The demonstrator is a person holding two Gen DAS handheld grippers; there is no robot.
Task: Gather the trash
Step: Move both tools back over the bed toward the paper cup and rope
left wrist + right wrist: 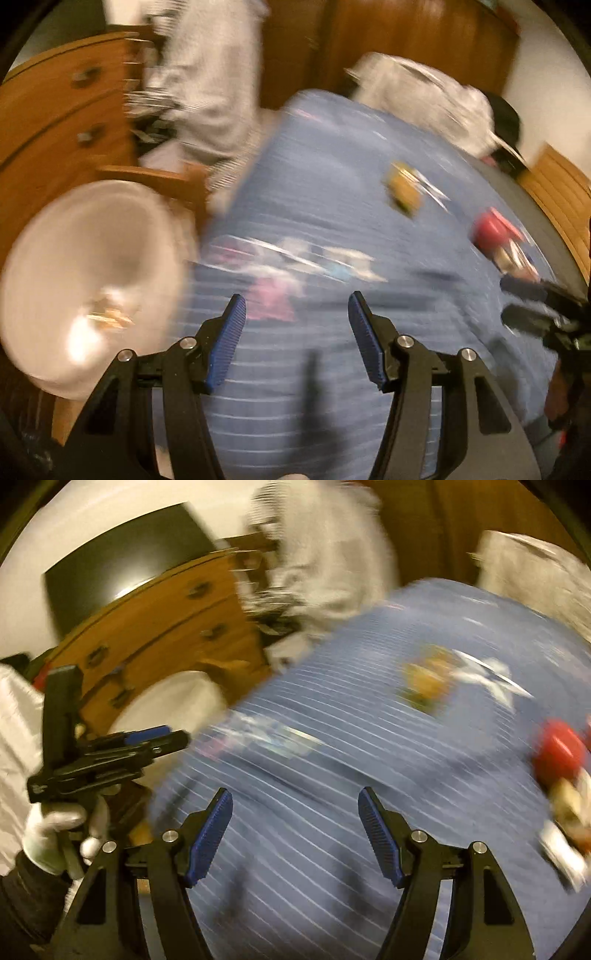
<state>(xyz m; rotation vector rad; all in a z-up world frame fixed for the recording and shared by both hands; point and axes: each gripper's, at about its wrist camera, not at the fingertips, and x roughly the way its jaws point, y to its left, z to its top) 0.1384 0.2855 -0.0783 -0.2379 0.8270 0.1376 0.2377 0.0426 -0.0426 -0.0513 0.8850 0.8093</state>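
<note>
Both views are motion-blurred. Trash lies scattered on a blue striped bedspread [325,177]: a pink wrapper [273,299], pale wrappers [343,264], a yellow-brown packet [402,188] and a red packet [495,229]. My left gripper [295,306] is open and empty, hovering just short of the pink wrapper. A white bin [88,284] stands at the left with some scraps [107,315] inside. My right gripper [295,805] is open and empty over the bedspread [332,775]; the yellow-brown packet [424,683] and red packet [557,751] lie ahead right. The left gripper also shows in the right wrist view [162,738].
A wooden dresser [55,122] stands behind the bin. Grey clothing [210,74] hangs at the back. A white pillow [424,96] and a black cap [506,125] lie at the bed's far end. A dark screen [122,554] sits on the dresser.
</note>
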